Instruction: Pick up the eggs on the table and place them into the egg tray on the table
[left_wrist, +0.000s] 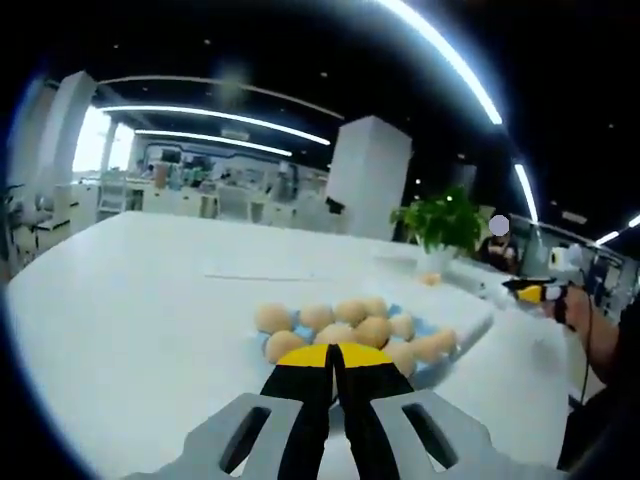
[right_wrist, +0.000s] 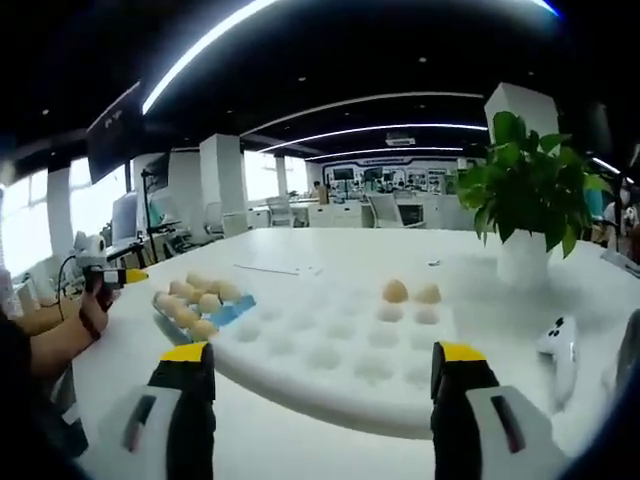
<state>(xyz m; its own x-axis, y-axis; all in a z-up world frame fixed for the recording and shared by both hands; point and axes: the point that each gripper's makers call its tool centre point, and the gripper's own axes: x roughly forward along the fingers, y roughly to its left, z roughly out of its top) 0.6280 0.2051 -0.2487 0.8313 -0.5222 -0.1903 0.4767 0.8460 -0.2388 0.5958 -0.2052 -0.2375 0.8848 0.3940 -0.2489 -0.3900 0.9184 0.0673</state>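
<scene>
Left gripper view is looking from low over the table (left_wrist: 130, 300), close behind the pile of eggs (left_wrist: 350, 325), facing the plant (left_wrist: 445, 222). Right gripper view is facing across the egg tray (right_wrist: 340, 350) from near. Both are sharing eggs, table and plant.

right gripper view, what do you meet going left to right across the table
hand → left claw → eggs on blue holder → white egg tray → two eggs in it → white controller

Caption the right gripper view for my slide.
Open right claw faces a white egg tray holding two eggs, more eggs left.
</scene>
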